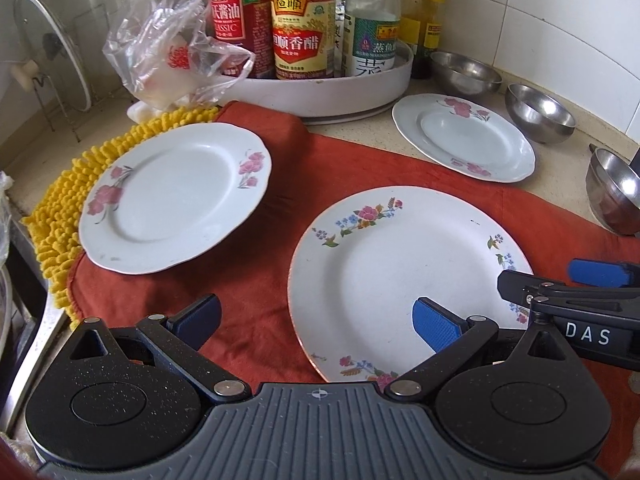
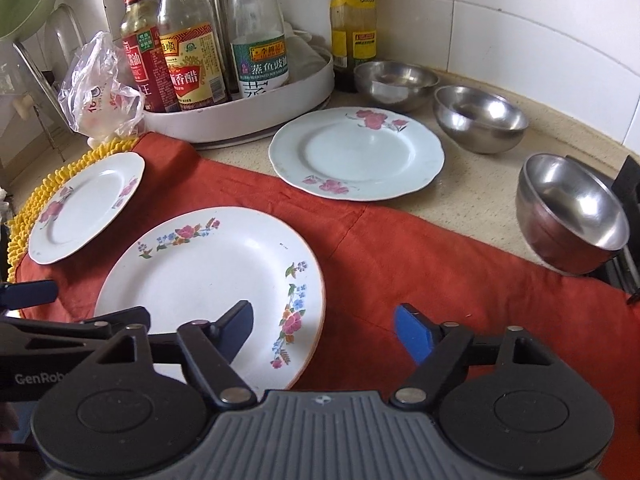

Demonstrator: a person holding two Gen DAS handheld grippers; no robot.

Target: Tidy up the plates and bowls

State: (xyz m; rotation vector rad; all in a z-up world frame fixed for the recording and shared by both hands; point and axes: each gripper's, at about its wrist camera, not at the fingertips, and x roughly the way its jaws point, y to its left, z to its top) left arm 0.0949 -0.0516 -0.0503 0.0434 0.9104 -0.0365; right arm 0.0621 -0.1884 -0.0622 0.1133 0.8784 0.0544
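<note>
Three floral plates lie on a red cloth [image 1: 260,280]: a large one near me [image 1: 404,280] [image 2: 208,280], a smaller one at the left [image 1: 176,200] [image 2: 84,204], and one at the back right [image 1: 464,138] [image 2: 356,152]. Three steel bowls stand at the right: far [image 2: 396,80], middle [image 2: 480,116] and near [image 2: 572,212]. My left gripper [image 1: 316,320] is open and empty over the large plate's left rim. My right gripper [image 2: 324,328] is open and empty over its right rim.
A white round tray [image 2: 256,108] with sauce bottles stands at the back. A crumpled plastic bag [image 1: 176,48] lies beside it. A yellow shaggy mat [image 1: 60,216] lies under the left plate. A pot lid [image 1: 48,48] leans on a wire rack at far left. White tiled wall behind.
</note>
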